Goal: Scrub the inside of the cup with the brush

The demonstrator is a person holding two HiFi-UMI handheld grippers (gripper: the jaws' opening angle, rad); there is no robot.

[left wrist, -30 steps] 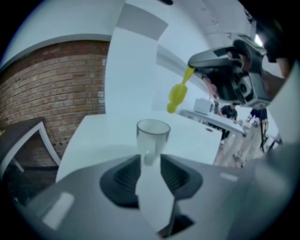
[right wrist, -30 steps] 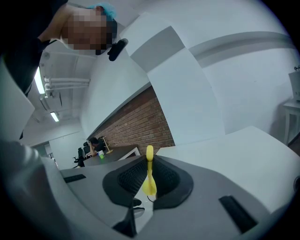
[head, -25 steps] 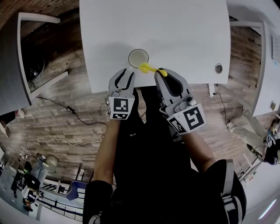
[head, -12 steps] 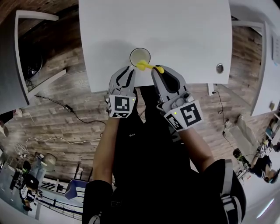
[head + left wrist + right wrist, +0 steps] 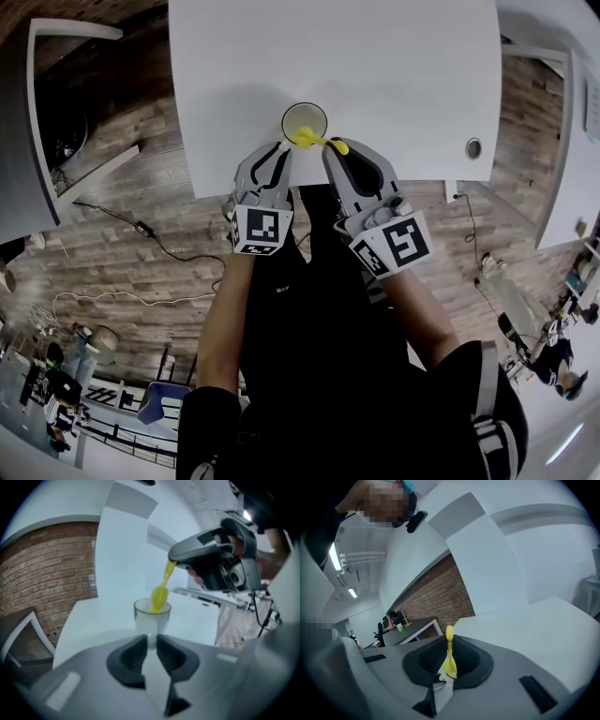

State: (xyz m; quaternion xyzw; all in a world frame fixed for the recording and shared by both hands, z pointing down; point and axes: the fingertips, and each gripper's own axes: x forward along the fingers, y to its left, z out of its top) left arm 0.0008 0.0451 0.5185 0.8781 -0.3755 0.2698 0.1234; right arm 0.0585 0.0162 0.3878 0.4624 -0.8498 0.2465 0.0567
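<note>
Two grippers: side by side at the near edge of the white table [image 5: 375, 66].
Left gripper [image 5: 152, 641]: jaws have just been closing and stand a narrow slit apart, nipping the cup's near side.
Right gripper [image 5: 449, 641]: clamped on the brush handle, above and right of the cup.
Cup [image 5: 150, 620]: upright near the table's front edge.
Brush [image 5: 159, 597]: yellow, slanting down from the right gripper, head dipped inside the cup's rim.

Bright, even light bleaches the desk [image 5: 375, 56] beyond the left claw [image 5: 150, 639] nearly to glare. Claw bodies blur up close, fisheye bends edges, corners blacken; tube lights [image 5: 333, 557] glow up-left of the right claw [image 5: 449, 644].
</note>
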